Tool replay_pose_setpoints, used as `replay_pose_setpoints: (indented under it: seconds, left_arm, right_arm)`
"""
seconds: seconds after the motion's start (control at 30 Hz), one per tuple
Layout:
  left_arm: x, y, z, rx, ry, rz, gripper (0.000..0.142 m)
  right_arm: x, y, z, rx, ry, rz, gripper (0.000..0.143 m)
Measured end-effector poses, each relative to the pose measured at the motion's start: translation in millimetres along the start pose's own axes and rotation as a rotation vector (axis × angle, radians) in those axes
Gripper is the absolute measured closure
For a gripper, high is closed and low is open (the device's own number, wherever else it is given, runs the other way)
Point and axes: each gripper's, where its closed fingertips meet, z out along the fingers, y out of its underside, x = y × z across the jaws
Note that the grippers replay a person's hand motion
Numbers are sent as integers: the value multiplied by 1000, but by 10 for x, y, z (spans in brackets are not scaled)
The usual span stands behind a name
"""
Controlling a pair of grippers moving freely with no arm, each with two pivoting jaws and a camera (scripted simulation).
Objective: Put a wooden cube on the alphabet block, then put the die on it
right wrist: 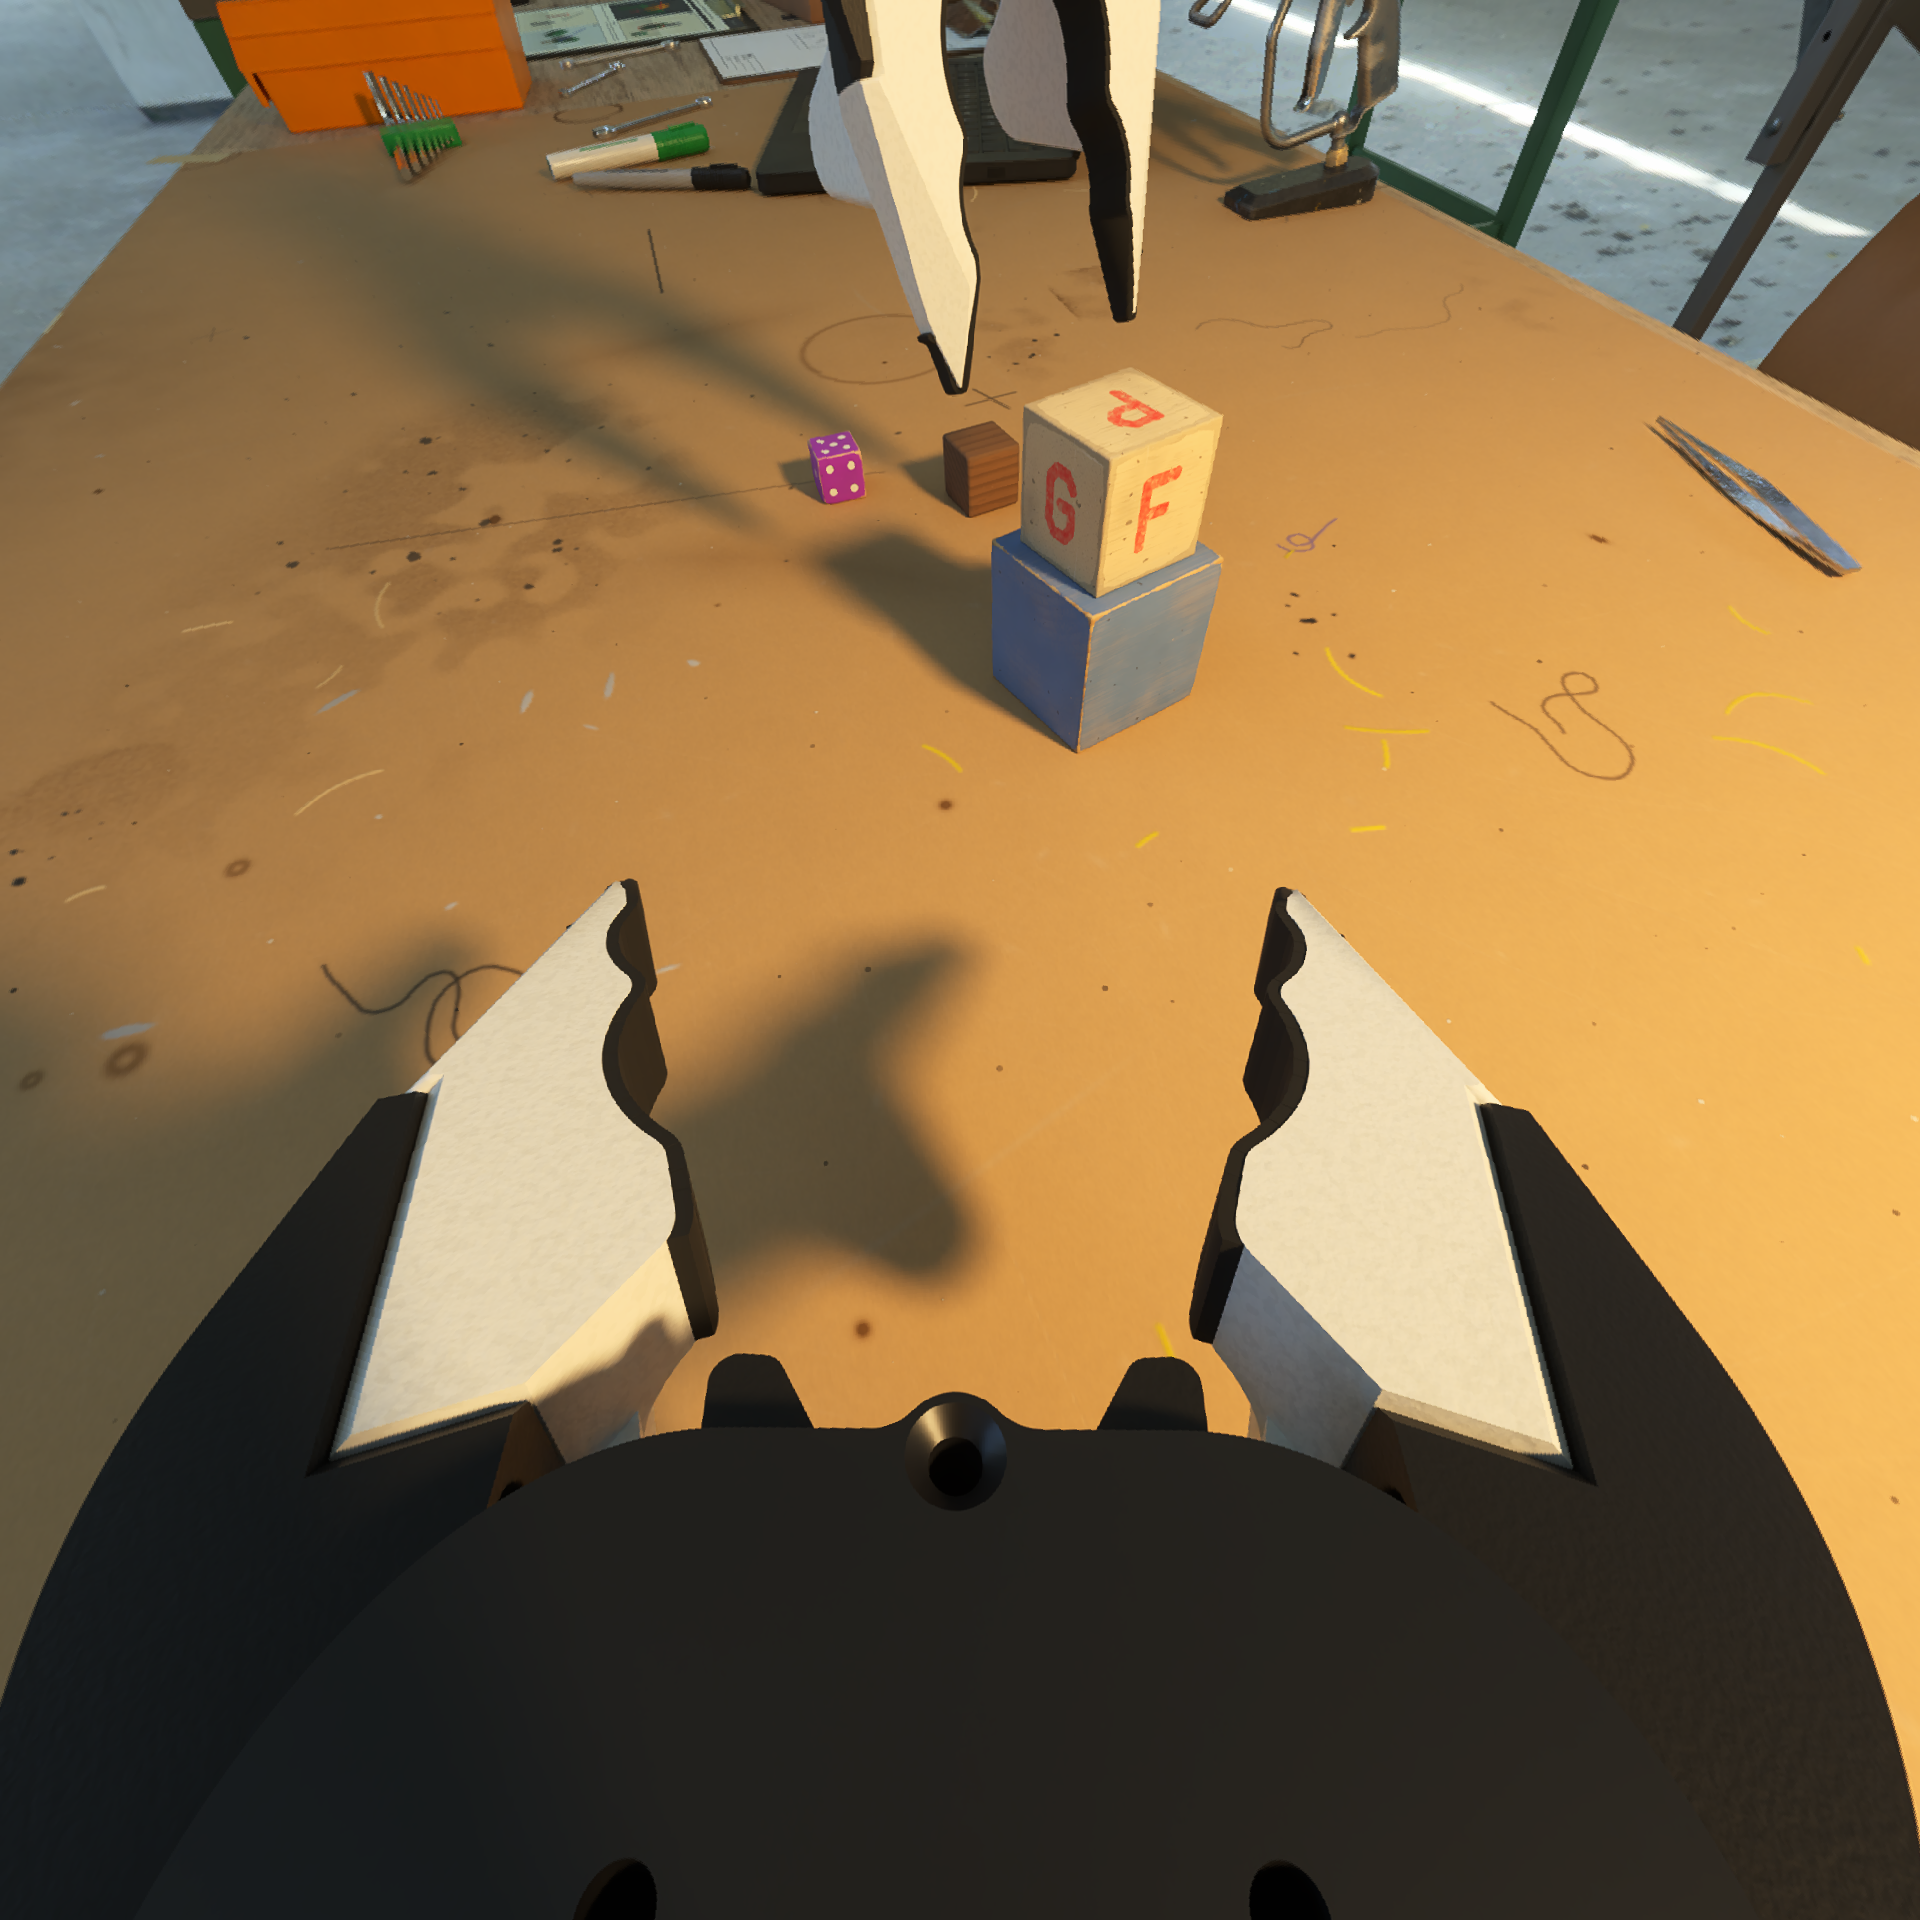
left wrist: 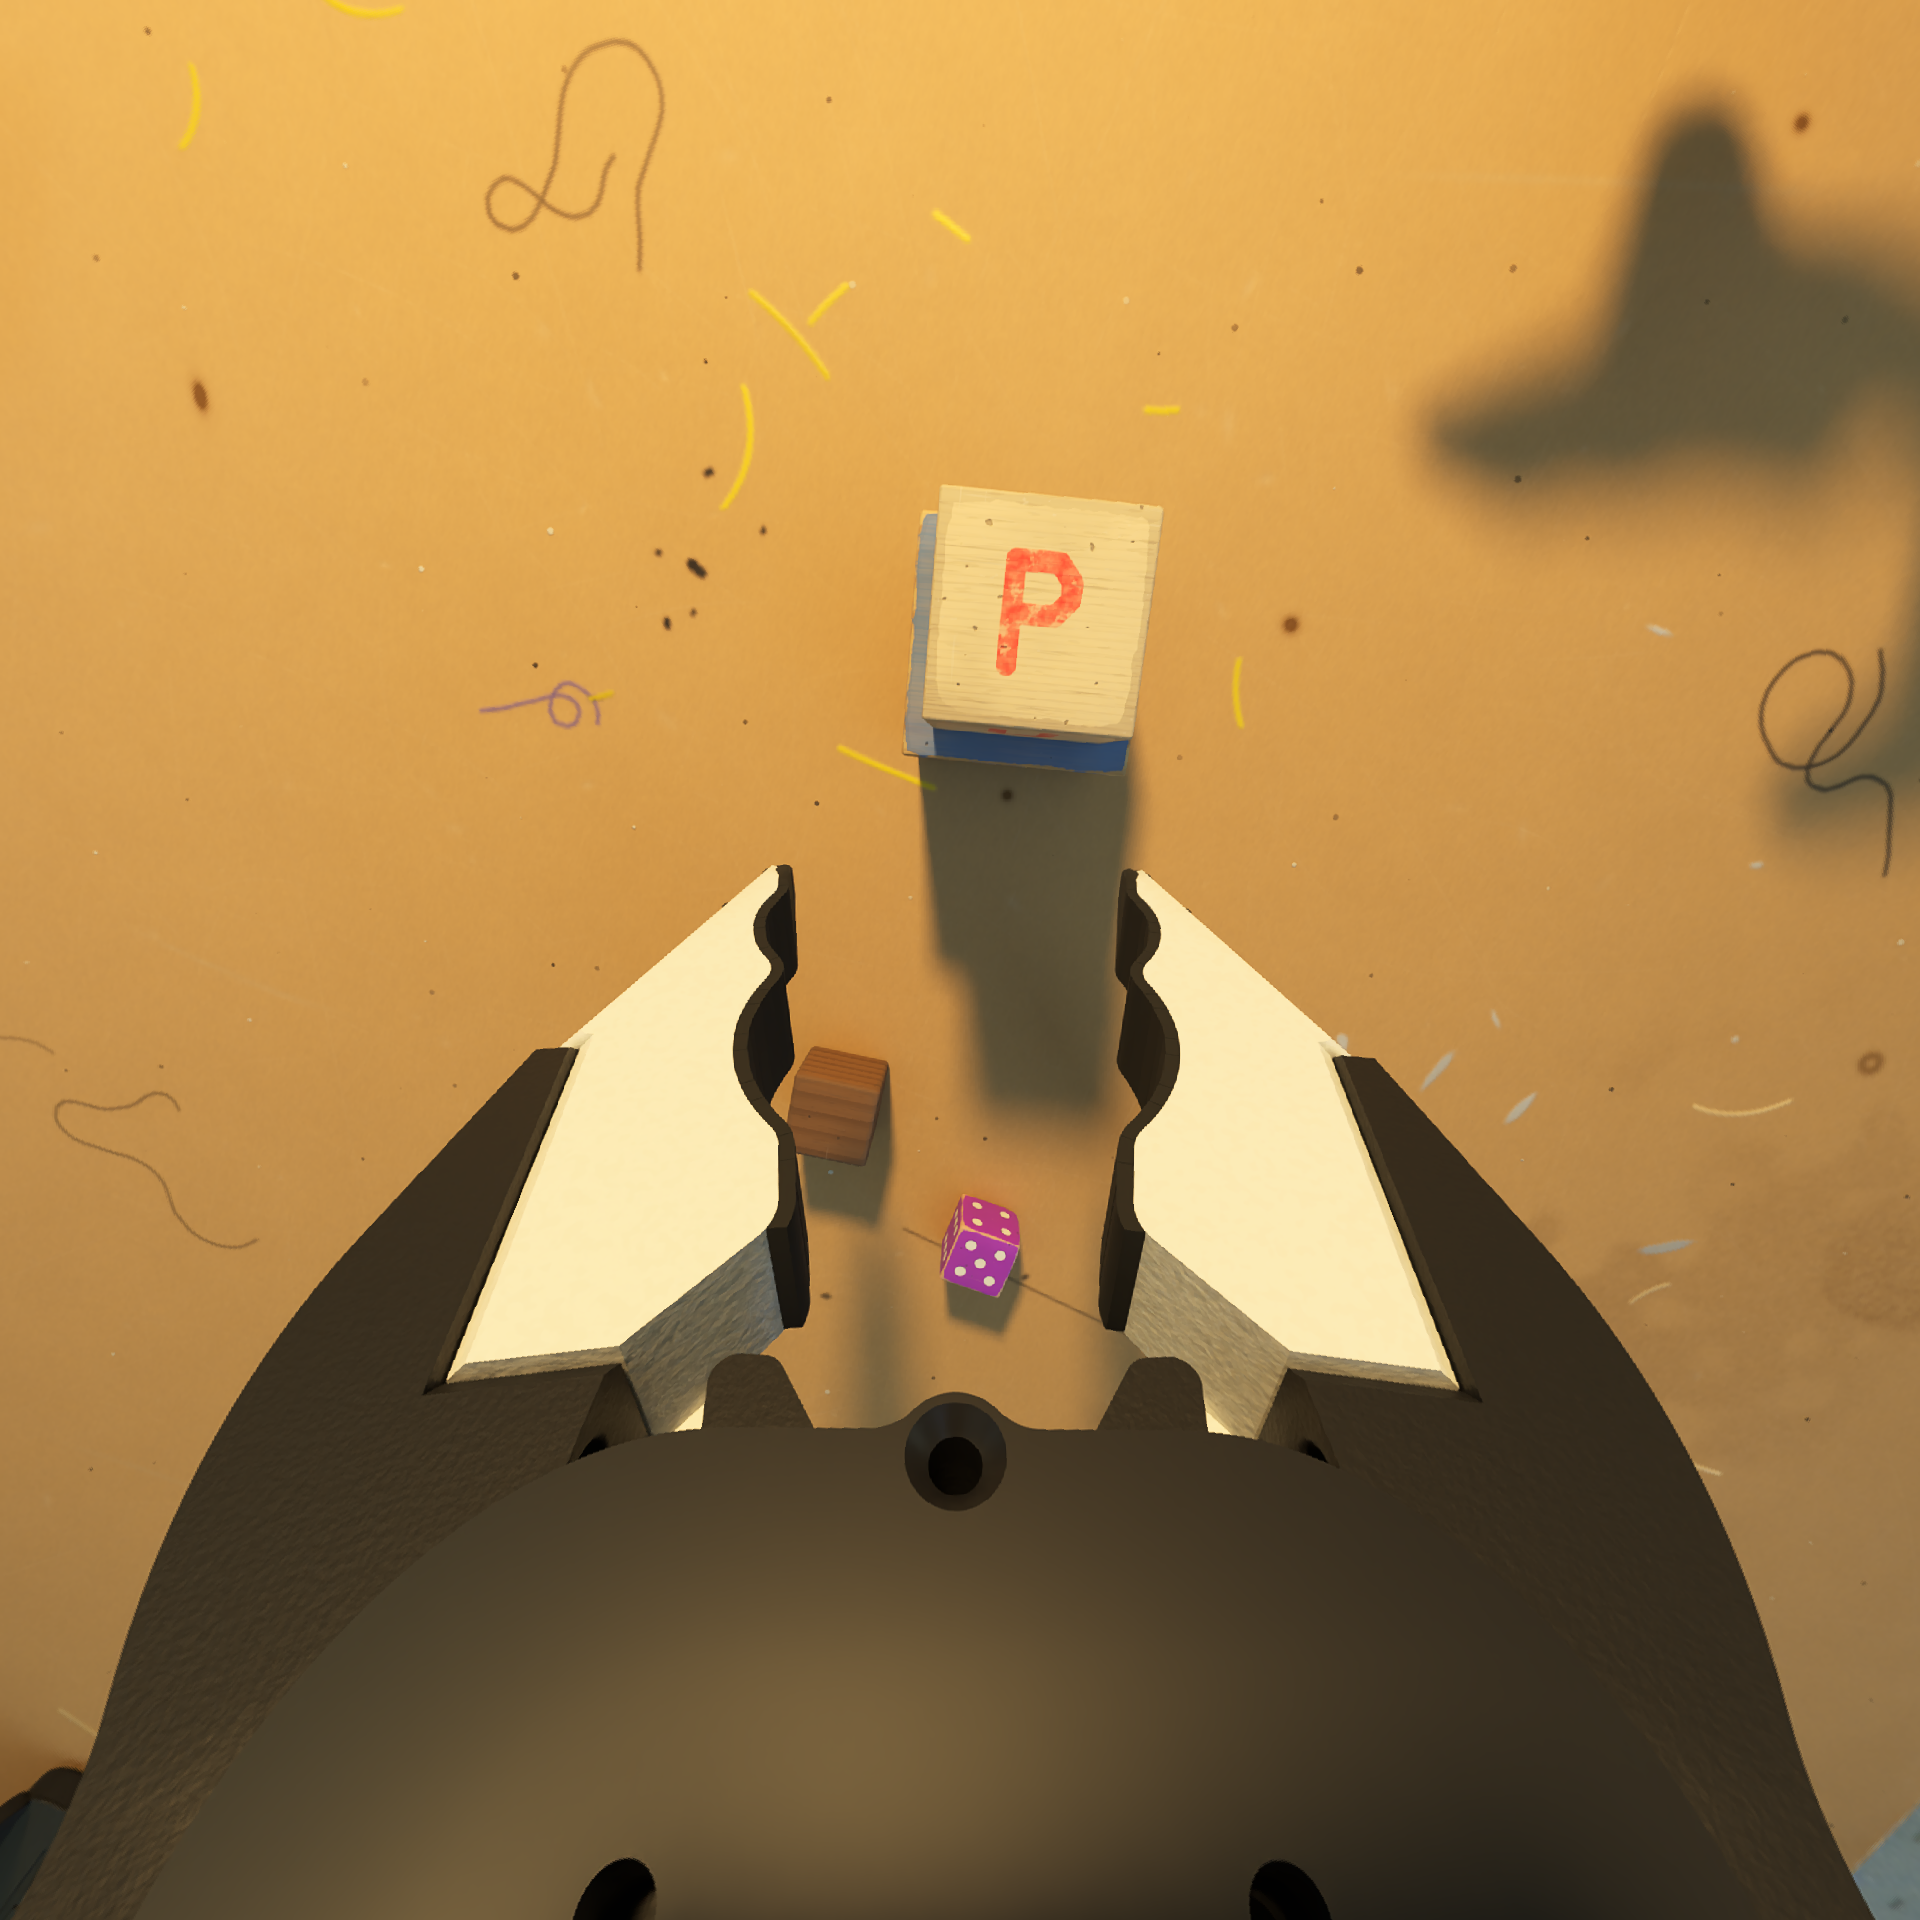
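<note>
The pale alphabet block (left wrist: 1039, 613) with red letters stands on a larger blue cube (left wrist: 1023, 750); the right wrist view shows both the block (right wrist: 1117, 483) and the blue cube (right wrist: 1101, 649). A small brown wooden cube (left wrist: 840, 1103) and a purple die (left wrist: 980, 1245) lie on the table beside the stack, and the cube (right wrist: 980, 470) and the die (right wrist: 836, 468) also show in the right wrist view. My left gripper (left wrist: 956, 878) hangs open and empty above them, pointing down; it also shows in the right wrist view (right wrist: 1037, 346). My right gripper (right wrist: 951, 888) is open and empty, low over the table, apart from the stack.
At the far end of the brown workbench (right wrist: 520, 727) are an orange box (right wrist: 374, 57), a green bit holder (right wrist: 416, 130), markers (right wrist: 634, 151) and a metal clamp (right wrist: 1309, 104). A metal blade (right wrist: 1756, 499) lies at the right edge.
</note>
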Motion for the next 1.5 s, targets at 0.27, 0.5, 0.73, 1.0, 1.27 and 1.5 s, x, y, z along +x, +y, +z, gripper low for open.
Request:
replay_pose_setpoints:
  seconds: [0.27,0.5,0.73,1.0,1.27,1.5]
  left_arm:
    - [-31,404,-282,61,-57,-83,79]
    - [34,1032,-252,61,-67,-190,79]
    - [70,1337,-51,74,-46,-241,79]
    - [-224,1256,-64,73,-16,-157,80]
    - [-379,1105,7,-105,44,70,83]
    - [-443,1128,207,-220,3,181,86]
  right_arm:
    - [-10,13,16,-6,-6,3,27]
    - [-40,14,58,-14,-17,1,27]
    - [-83,8,88,-24,-25,-10,27]
    - [-122,8,117,-33,-36,-19,27]
    - [-99,18,106,-36,-30,-20,27]
    - [-54,58,104,-41,-27,-4,27]
